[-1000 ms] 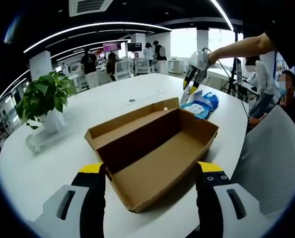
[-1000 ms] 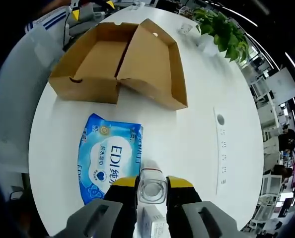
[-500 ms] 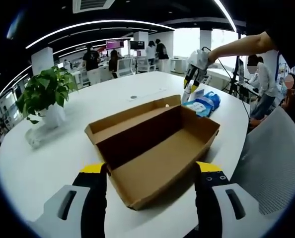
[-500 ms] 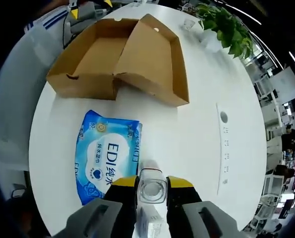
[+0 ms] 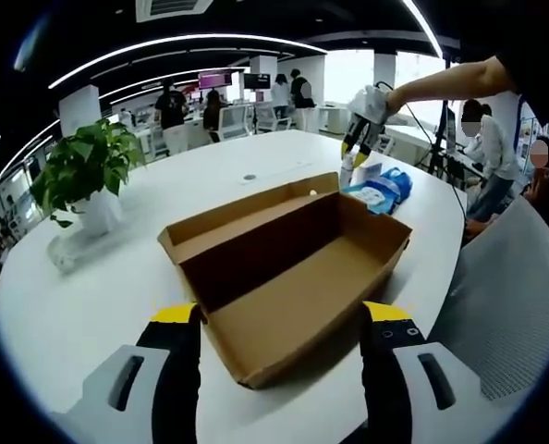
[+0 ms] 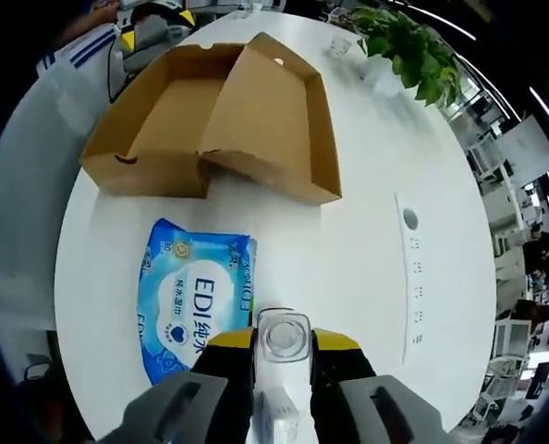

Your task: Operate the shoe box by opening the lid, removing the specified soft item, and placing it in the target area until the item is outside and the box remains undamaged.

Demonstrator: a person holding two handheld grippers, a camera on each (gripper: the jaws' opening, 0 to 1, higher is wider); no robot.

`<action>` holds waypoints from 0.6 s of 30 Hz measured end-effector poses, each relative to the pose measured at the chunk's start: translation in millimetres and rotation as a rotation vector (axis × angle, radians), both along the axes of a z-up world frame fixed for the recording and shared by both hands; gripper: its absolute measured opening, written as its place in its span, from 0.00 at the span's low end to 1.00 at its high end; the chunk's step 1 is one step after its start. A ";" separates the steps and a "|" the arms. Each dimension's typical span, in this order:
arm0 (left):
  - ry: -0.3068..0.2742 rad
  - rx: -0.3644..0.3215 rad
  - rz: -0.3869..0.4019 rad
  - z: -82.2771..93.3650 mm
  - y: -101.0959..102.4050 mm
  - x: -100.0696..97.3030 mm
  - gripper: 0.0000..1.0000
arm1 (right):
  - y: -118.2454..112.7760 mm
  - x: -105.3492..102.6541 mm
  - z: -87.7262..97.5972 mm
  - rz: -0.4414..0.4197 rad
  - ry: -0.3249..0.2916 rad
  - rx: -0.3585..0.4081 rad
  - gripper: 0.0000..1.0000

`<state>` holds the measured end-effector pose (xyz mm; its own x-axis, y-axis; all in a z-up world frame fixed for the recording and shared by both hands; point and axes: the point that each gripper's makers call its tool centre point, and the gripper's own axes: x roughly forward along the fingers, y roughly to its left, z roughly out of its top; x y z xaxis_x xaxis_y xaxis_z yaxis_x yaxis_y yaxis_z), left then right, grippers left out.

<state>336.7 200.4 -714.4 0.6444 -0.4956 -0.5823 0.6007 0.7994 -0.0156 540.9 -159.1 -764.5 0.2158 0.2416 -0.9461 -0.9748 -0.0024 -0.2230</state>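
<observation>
A potted plant (image 5: 82,180) in a white pot stands on the white round table (image 5: 90,287), well apart from the open cardboard shoe box (image 5: 288,268); a clear wrapper lies just beside the pot, and people stand among desks far behind. In the right gripper view the plant (image 6: 406,51) lies beyond the box (image 6: 210,120), and a cable port strip (image 6: 410,277) is set in the tabletop (image 6: 348,277) to the side.

The box's long axis runs away from the left gripper (image 5: 281,370), its lid folded back flat alongside the tray — the tray looks empty. That gripper's jaws stand wide apart, holding nothing, the box's near corner between them.

The blue wet-wipes pack (image 6: 193,301) lies flat on the table outside the box, near its end wall, its near edge hidden by the right gripper (image 6: 283,356). That gripper is closed on a small clear bottle (image 6: 284,338); its lower part is hard to make out.
</observation>
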 end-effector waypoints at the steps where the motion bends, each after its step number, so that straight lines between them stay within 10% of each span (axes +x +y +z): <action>1: 0.000 0.000 0.000 0.2 -0.2 -0.4 0.72 | -0.5 0.4 0.0 -0.006 0.000 -0.001 0.19; 18: 0.012 -0.013 0.069 -2.5 9.6 2.7 0.65 | -4.8 7.8 7.2 -0.051 -0.024 0.016 0.21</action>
